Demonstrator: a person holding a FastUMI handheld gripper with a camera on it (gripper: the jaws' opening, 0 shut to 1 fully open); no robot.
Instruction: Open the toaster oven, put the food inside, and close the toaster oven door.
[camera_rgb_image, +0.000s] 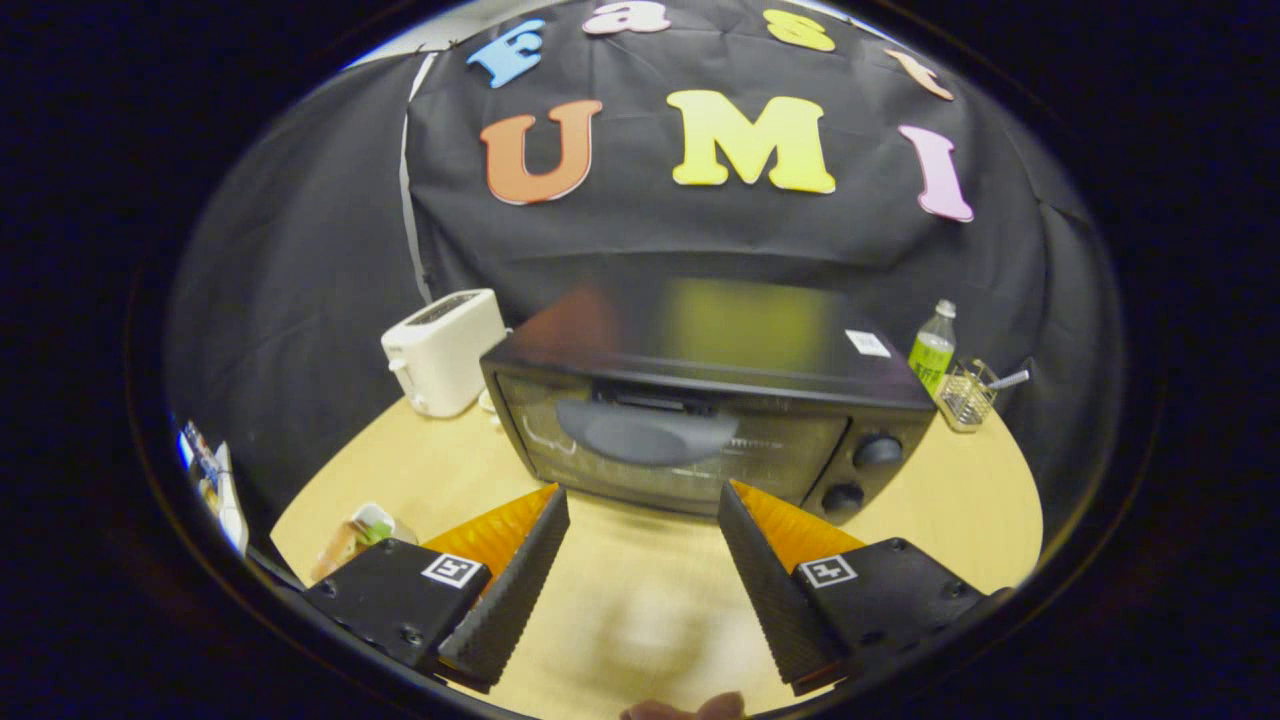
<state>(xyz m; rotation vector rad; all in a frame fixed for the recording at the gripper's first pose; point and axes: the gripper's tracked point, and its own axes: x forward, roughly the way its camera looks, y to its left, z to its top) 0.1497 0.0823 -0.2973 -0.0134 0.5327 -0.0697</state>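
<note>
A black toaster oven stands on the light wooden table, its glass door shut, with a broad handle across the door's upper part and two knobs on the right. My gripper is open, nothing between its fingers, and its fingertips sit just short of the door's lower edge. Beside the left finger lies a small wrapped food item with green and white on it, partly hidden by the gripper's body.
A white pop-up toaster stands left of the oven. Right of the oven are a green bottle and a small wire basket with a utensil. Some papers lie at the table's far left. Black cloth walls close the booth behind.
</note>
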